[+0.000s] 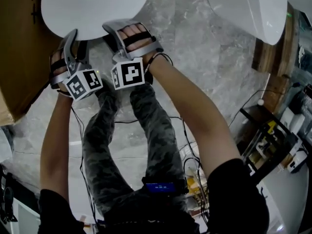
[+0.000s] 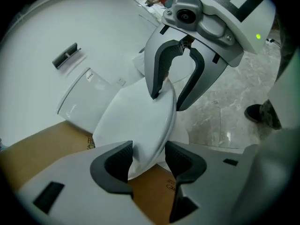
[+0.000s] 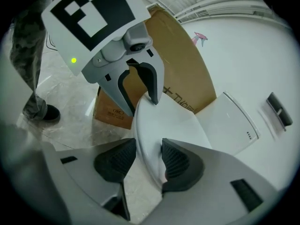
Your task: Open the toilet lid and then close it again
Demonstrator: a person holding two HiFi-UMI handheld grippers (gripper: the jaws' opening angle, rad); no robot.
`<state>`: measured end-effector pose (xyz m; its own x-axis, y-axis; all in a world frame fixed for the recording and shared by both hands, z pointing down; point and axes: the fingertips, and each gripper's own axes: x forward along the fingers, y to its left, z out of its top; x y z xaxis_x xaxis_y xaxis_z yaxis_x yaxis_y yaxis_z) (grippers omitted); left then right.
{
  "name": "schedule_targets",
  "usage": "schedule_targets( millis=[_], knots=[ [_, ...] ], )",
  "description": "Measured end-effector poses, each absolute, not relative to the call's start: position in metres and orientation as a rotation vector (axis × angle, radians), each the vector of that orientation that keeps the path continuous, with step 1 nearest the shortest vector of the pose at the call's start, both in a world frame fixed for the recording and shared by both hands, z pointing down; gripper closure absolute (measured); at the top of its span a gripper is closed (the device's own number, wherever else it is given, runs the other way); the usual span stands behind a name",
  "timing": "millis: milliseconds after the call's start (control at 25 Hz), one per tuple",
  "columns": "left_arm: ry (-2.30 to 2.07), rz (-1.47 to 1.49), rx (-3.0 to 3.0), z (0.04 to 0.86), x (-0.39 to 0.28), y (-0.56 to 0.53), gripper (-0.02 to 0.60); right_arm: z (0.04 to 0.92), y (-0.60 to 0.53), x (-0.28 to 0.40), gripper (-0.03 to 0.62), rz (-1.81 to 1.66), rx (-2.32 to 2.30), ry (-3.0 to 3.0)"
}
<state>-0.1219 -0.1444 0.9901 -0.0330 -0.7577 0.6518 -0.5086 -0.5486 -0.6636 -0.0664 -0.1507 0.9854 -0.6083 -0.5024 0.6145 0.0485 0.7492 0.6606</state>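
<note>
Two grippers meet one toilet lid (image 1: 92,6) at its front rim.
The white lid fills eleven o'clock in the head view, above the marble floor (image 1: 195,52), with a cardboard box (image 1: 14,48) at nine. The right gripper (image 3: 149,158) pinches the rim, both pads on it. The left gripper (image 2: 147,161) straddles the rim loosely, jaws wide, with a gap beside one pad.
</note>
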Motion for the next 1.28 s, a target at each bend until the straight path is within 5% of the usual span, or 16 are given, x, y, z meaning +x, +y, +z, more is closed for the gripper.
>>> schedule_targets(
  millis=[440, 920, 1080, 1280],
  knots=[
    [1.292, -1.617, -1.998, 1.02, -0.127, -0.165, 0.364, 1.013, -0.168, -0.074, 0.418, -0.829, 0.361, -2.127],
    [1.185, -1.728, -2.41, 0.971, -0.101, -0.14, 0.368, 0.963, -0.161, -0.047, 0.423, -0.371, 0.158, -2.071],
    [1.309, -1.647, -2.469, 0.938, -0.091, -0.149, 0.532, 0.938, -0.174, -0.024, 0.527, -0.217, 0.258, -2.06],
    [1.507, -1.497, -2.506, 0.82, -0.098, -0.174, 0.554, 0.825, -0.201, -0.017, 0.566, 0.033, 0.486, -2.124]
  ],
)
